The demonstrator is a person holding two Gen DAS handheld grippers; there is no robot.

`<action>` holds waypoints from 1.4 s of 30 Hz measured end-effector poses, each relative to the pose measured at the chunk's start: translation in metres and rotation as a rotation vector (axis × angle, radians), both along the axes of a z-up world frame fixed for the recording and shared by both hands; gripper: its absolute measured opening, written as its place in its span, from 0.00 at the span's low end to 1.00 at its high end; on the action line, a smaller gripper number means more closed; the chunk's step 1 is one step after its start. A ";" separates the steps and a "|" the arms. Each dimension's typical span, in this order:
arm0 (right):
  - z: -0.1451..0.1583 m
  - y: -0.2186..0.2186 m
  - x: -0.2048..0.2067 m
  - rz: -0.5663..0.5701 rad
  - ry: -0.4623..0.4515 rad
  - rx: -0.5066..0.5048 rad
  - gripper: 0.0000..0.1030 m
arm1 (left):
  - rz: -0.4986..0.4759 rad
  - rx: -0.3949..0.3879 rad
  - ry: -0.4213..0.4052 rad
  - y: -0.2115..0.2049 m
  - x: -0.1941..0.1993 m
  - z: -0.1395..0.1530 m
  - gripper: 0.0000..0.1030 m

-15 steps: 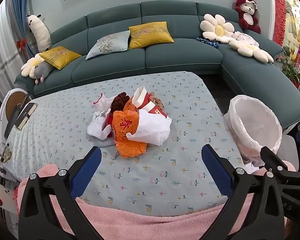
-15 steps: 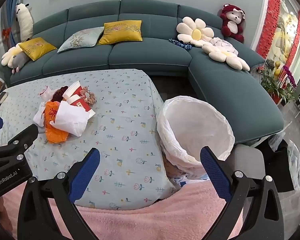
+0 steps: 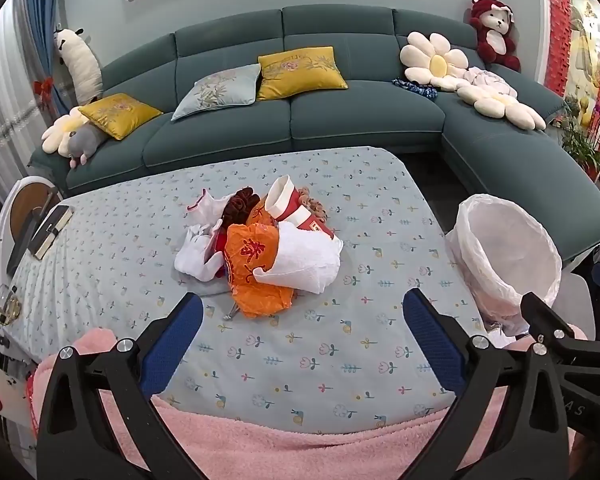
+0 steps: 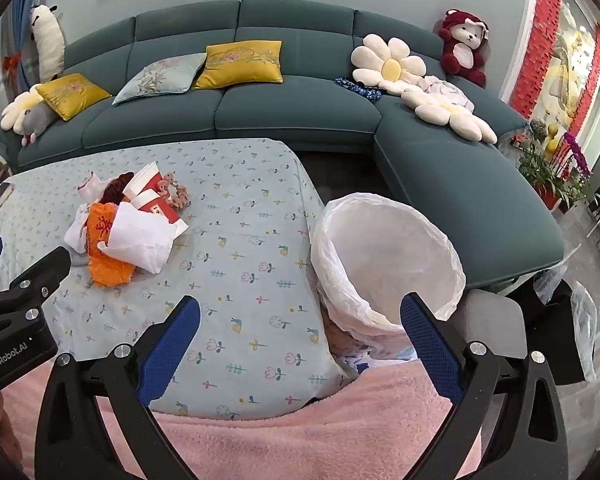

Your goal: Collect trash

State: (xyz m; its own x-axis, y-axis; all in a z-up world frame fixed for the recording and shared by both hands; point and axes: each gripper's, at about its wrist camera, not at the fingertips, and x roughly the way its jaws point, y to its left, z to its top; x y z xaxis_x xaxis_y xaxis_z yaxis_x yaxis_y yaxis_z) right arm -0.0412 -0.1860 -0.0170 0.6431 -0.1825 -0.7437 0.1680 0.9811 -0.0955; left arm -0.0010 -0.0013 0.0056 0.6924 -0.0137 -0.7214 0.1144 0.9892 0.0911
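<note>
A pile of trash lies mid-table: an orange wrapper, a white paper bag, red-and-white paper cups, white crumpled paper and a dark brown piece. The pile also shows in the right wrist view. A bin lined with a white bag stands off the table's right edge and shows in the right wrist view. My left gripper is open and empty, just short of the pile. My right gripper is open and empty, near the bin.
The table has a light blue flowered cloth, with a pink towel at the near edge. A book lies at the table's left edge. A teal sofa with cushions and plush toys stands behind.
Both views have shifted very slightly. The trash and the bin have not moved, and both grippers stay open.
</note>
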 end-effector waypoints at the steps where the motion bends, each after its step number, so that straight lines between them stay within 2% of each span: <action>1: 0.000 0.000 0.000 -0.002 -0.001 0.001 0.93 | -0.002 0.001 -0.002 0.000 -0.001 -0.001 0.93; 42: 0.008 0.018 0.002 0.005 -0.011 -0.030 0.93 | 0.030 -0.063 -0.009 0.025 -0.006 0.004 0.93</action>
